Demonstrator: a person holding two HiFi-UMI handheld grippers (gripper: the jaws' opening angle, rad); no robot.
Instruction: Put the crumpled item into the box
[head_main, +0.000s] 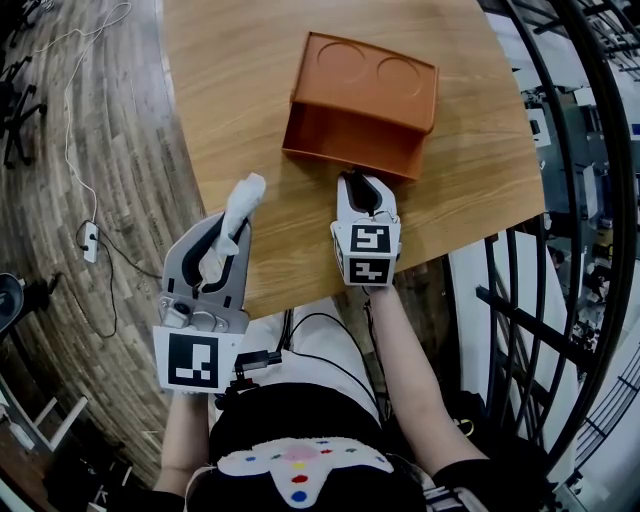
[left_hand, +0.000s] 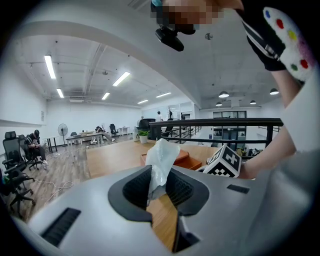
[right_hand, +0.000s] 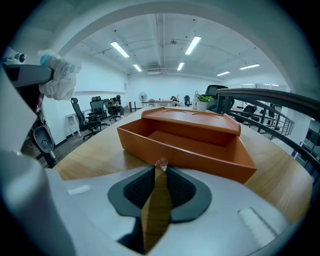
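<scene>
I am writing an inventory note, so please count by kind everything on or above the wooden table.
Grippers: 2 (left gripper, right gripper)
Orange box: 1
Crumpled white item: 1, in the left gripper's jaws
Small clear scrap: 1, at the right gripper's tips
Total: 5

the tiny clear scrap (right_hand: 160, 163) at the right tool's (right_hand: 159, 171) tips is too small to identify.

Left of the wooden table (head_main: 230, 60) lies dark plank floor (head_main: 130, 150), right a black railing (head_main: 590, 200); beyond, office chairs (right_hand: 92, 117), perhaps desks (left_hand: 82, 136), under strip lights (right_hand: 120, 49).
</scene>
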